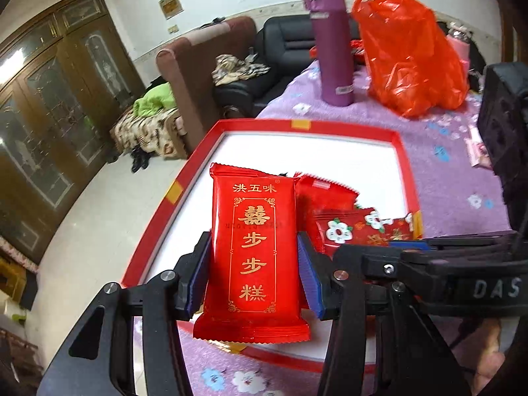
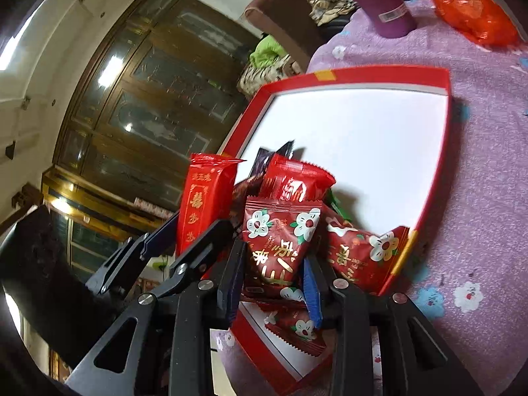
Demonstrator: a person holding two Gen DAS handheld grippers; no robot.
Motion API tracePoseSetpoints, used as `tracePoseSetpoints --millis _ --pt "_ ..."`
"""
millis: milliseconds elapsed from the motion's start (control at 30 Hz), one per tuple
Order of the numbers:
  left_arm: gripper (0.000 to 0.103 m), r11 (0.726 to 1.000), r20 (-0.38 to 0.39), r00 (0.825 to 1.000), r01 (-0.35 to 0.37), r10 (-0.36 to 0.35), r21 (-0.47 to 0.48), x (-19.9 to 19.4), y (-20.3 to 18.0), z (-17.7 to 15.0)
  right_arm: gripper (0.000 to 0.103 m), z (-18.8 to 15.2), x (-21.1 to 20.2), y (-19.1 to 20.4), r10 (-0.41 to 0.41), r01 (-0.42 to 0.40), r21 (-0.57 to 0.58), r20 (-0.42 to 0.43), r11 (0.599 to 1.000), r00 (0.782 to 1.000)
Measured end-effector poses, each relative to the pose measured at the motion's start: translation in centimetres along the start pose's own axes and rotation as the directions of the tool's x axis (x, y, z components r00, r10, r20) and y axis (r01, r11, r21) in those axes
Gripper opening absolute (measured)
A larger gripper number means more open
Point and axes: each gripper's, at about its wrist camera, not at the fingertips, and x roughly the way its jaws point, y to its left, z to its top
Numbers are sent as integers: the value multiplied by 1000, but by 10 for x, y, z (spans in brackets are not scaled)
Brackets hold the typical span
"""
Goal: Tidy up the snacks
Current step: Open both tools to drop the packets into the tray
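Left gripper (image 1: 255, 254) pinches a red packet (image 1: 254, 250) by its long edges, gold print 洪五味 / 囍 / 步步糕, held over the near-left part of the red-rimmed white tray (image 1: 401, 147). Right gripper (image 2: 275, 265) clamps a dark-red flower-print packet (image 2: 280, 241); its gold text is upside down and unreadable. More flower packets (image 2: 363, 250) are piled in the tray's near corner, with a dark wrapper (image 2: 264, 161) mostly hidden behind. Beyond the tray on the purple floral cloth (image 1: 455, 178): purple flask (image 1: 330, 46), orange plastic bag (image 1: 409, 49). "DAS" shows on the right gripper's body, rest cut off.
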Motion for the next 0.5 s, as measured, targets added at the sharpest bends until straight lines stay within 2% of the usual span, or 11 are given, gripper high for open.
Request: tracePoseSetpoints --millis 67,133,167,233,400,500 --pt "49 1000 -31 999 -14 14 -13 5 3 -3 37 -2 4 4 -15 15 -16 -3 1000 1000" --pt "51 999 -57 998 -22 20 -31 9 6 -5 41 -4 8 9 -64 64 -51 -1 997 998" --pt "53 999 -60 998 -25 23 -32 9 6 -5 46 -4 7 12 -86 86 -72 1 994 996" --pt "57 999 -61 998 -35 33 -28 7 6 -4 55 -4 2 14 -82 82 -76 12 994 997" --pt "61 997 -10 997 -75 74 -26 -11 4 2 65 1 -38 17 -77 88 -91 120 992 990" --pt "77 998 46 997 -63 64 -14 -26 -1 6 66 8 -68 6 -84 97 -60 188 994 979"
